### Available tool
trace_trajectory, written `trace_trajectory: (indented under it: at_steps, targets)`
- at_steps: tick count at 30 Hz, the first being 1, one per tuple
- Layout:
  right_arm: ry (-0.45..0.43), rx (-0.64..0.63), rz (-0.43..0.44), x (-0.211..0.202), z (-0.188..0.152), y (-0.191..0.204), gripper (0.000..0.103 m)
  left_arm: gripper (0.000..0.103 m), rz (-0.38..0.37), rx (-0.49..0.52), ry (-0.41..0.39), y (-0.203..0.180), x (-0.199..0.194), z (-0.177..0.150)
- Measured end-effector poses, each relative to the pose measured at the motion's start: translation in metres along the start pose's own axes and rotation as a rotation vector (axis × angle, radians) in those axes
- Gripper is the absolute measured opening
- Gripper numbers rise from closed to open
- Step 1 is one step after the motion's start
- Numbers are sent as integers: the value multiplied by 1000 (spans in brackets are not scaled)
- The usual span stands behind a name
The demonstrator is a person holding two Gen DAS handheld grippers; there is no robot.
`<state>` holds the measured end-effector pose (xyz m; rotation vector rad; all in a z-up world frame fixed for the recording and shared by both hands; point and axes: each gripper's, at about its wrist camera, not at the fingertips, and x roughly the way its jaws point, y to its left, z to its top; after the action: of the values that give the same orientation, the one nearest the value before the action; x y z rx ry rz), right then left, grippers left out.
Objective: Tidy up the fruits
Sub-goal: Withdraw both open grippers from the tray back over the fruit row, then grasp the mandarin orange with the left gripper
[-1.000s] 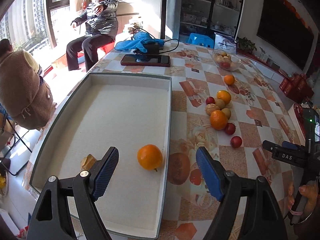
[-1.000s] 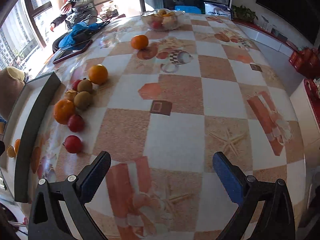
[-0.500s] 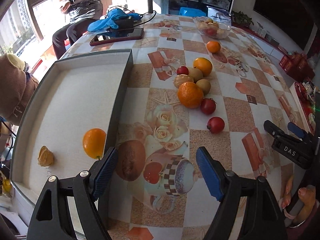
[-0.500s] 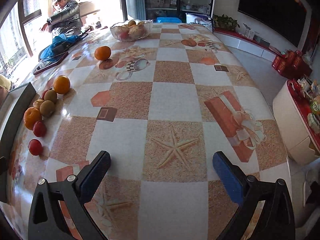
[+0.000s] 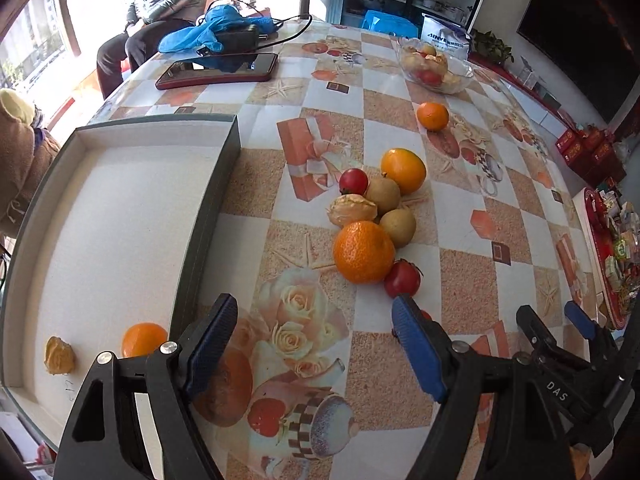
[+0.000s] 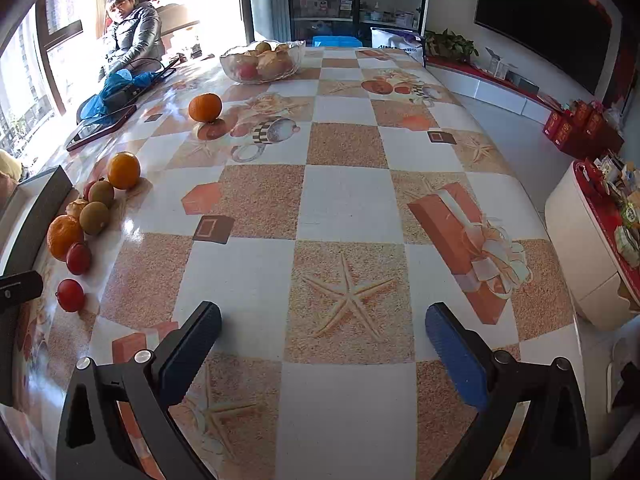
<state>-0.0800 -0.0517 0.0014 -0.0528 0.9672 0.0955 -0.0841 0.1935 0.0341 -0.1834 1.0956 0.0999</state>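
Note:
A white tray [image 5: 208,216] with dark walls lies at the left and holds an orange [image 5: 143,338] and a small yellow-brown fruit [image 5: 59,355]. On the table a cluster of fruit holds a big orange [image 5: 363,252], a second orange [image 5: 403,171], two kiwis [image 5: 398,222], a peeled mandarin [image 5: 352,209] and red fruits [image 5: 403,279]. A lone orange [image 5: 432,116] lies farther back. My left gripper [image 5: 312,336] is open and empty, just short of the cluster. My right gripper [image 6: 322,344] is open and empty over bare table; the cluster [image 6: 63,236] is far to its left.
A glass bowl [image 6: 262,63] of fruit stands at the back. A phone [image 5: 218,72], a blue cloth [image 5: 212,32] and cables lie at the far left end. A person sits beyond that end. The table edge drops off at the right [image 6: 552,240].
My left gripper has swung right, off the tray and toward the fruit cluster. My right gripper's view has turned right, so the cluster now sits at its left edge.

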Motion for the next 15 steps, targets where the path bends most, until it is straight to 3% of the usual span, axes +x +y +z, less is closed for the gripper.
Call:
trace_trajectory:
  at_steps: [2,5,11,15]
  targets:
    - [0,0,0,0,0,0,103,82,0,15,-15,-5,4,6]
    - [0,0,0,0,0,0,103,71,-14,24,1,-8,14,13]
    - [-1,0,0,0,0,0,103,67,-93,-92,25,1,30,30]
    - [-1,0,0,0,0,0,103,59,-45,-73,23,-6,38,34]
